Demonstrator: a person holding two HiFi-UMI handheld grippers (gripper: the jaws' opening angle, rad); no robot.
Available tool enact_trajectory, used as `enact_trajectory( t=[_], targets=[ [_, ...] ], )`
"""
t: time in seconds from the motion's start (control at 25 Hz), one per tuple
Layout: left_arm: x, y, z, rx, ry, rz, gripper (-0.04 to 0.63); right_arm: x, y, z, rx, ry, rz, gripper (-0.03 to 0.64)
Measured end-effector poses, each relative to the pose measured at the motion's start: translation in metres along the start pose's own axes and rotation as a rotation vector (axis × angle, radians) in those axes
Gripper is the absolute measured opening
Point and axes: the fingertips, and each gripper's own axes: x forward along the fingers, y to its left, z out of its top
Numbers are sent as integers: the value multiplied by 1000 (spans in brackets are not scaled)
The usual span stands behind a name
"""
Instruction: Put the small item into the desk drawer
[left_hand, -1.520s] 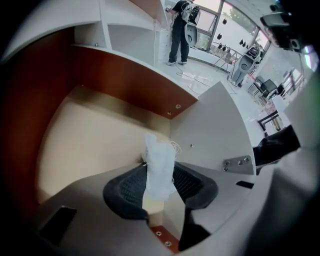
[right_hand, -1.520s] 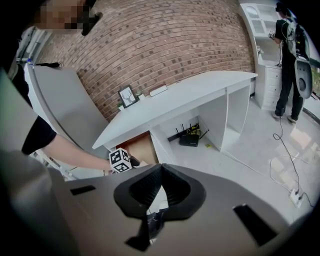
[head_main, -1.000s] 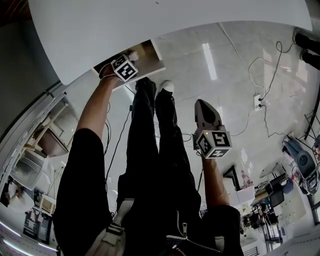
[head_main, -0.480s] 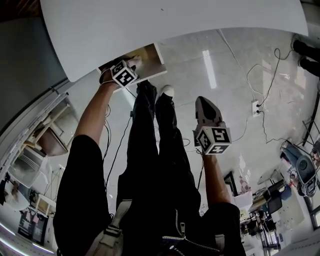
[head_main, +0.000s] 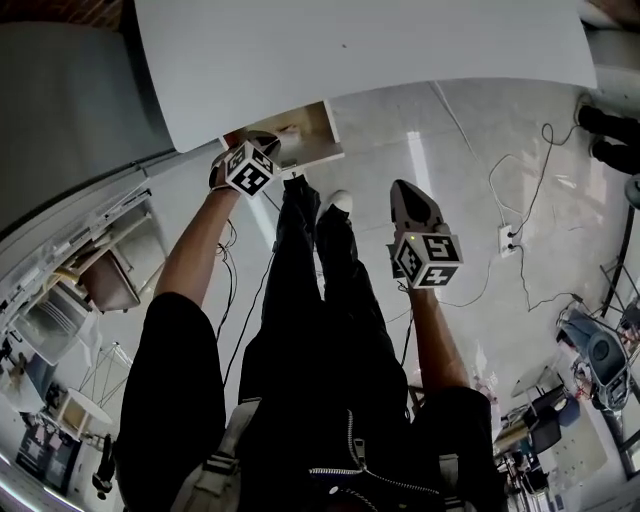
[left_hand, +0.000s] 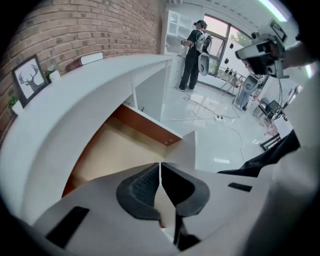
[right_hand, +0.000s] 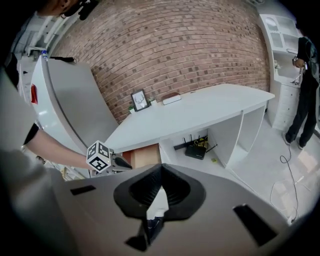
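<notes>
The desk drawer stands pulled out from under the white desktop; its pale wooden inside shows no item in the left gripper view. In the head view a small pale spot lies in the drawer; I cannot tell what it is. My left gripper hangs at the drawer's front left corner. Its jaws are closing and stand tip to tip with nothing between them. My right gripper hovers over the floor beside the person's legs, shut and empty.
A black router sits in the desk's lower shelf. A deer picture stands on the desktop by the brick wall. A power strip with cables lies on the floor at right. Shelving stands at left. Another person stands far off.
My left gripper has drawn back a little from inside the drawer to its front corner. The head camera has shifted, so the desk sits further right. The right gripper has hardly moved.
</notes>
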Motion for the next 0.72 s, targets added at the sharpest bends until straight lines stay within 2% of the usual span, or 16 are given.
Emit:
enact_trajectory(
  t=[0.16,0.52,0.72],
  targets=[
    [-41,-9,10,-28,-49,32,21,-3,12,25,-23,-36,32,6],
    [-136,-5,33,-220,-202,131,21,-9,45,89,-103,-128,89,5],
    [-191,6,60,-248,-318,221,21,-19,64,132,-131,-196,125,5]
  ],
)
